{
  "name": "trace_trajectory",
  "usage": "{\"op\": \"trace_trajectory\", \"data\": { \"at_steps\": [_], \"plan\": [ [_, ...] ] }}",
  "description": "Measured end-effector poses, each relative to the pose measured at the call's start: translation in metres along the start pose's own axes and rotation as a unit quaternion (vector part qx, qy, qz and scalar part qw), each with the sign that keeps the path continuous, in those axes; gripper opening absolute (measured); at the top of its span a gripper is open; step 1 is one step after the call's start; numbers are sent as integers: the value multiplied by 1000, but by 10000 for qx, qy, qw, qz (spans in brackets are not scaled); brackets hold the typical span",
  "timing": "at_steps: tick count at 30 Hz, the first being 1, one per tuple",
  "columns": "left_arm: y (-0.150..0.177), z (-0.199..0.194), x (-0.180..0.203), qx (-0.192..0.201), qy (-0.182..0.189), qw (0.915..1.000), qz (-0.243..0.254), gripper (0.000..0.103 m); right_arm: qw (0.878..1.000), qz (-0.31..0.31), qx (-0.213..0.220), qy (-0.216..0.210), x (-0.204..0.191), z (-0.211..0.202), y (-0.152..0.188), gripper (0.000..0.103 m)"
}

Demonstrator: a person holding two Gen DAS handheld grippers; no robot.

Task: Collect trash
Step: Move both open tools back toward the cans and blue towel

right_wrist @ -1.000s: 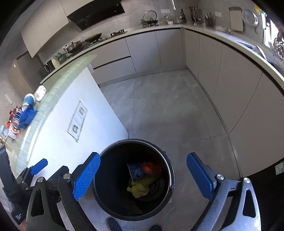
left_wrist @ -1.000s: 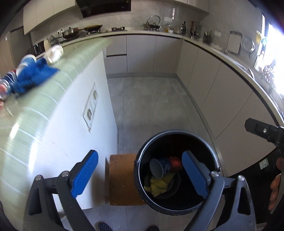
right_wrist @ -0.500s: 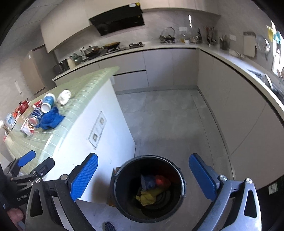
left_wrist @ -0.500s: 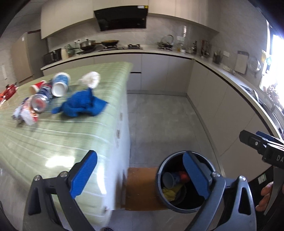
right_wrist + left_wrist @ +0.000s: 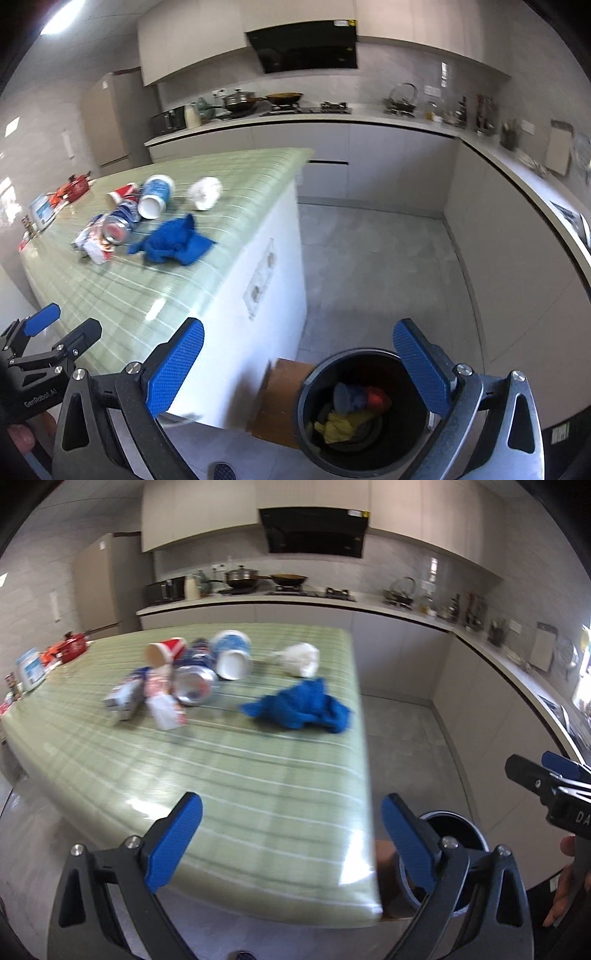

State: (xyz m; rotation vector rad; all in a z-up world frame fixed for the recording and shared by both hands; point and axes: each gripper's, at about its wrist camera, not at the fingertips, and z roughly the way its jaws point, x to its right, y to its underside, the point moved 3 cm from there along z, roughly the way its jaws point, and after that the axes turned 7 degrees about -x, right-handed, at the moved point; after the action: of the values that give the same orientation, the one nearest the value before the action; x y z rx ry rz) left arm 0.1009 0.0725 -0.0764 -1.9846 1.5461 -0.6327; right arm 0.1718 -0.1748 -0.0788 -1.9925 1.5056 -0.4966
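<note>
Trash lies on the green tiled island top (image 5: 229,775): a blue cloth (image 5: 301,707), a white crumpled wad (image 5: 300,659), a blue-white cup (image 5: 232,653) on its side, a red cup (image 5: 165,650), a crushed can (image 5: 194,683) and wrappers (image 5: 125,696). The black bin (image 5: 356,410) stands on the floor at the island's end and holds yellow, blue and red scraps. My left gripper (image 5: 291,842) is open and empty above the island's near edge. My right gripper (image 5: 299,367) is open and empty, above the bin and the island's corner.
A brown box (image 5: 280,398) sits on the floor between the island's white side and the bin. Kitchen counters (image 5: 369,114) with pots and utensils run along the back and right walls. A red object (image 5: 72,648) and a small box lie at the island's far left.
Both grippers have risen and swung left, from over the bin toward the island top. The bin now sits low in both views. Both stay open and empty.
</note>
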Motion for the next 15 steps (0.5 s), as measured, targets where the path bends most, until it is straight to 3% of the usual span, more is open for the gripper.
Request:
{"op": "trace_trajectory", "data": {
  "at_steps": [8,15],
  "plan": [
    [-1,-11,-77,141,-177,9986,-468,98,9984,-441,87,-338,-73,6,-12,103],
    [-13,-8,-121,215,-225,9977,-598,98,9971,-665,186,-331,-123,11,-24,103]
  ]
}}
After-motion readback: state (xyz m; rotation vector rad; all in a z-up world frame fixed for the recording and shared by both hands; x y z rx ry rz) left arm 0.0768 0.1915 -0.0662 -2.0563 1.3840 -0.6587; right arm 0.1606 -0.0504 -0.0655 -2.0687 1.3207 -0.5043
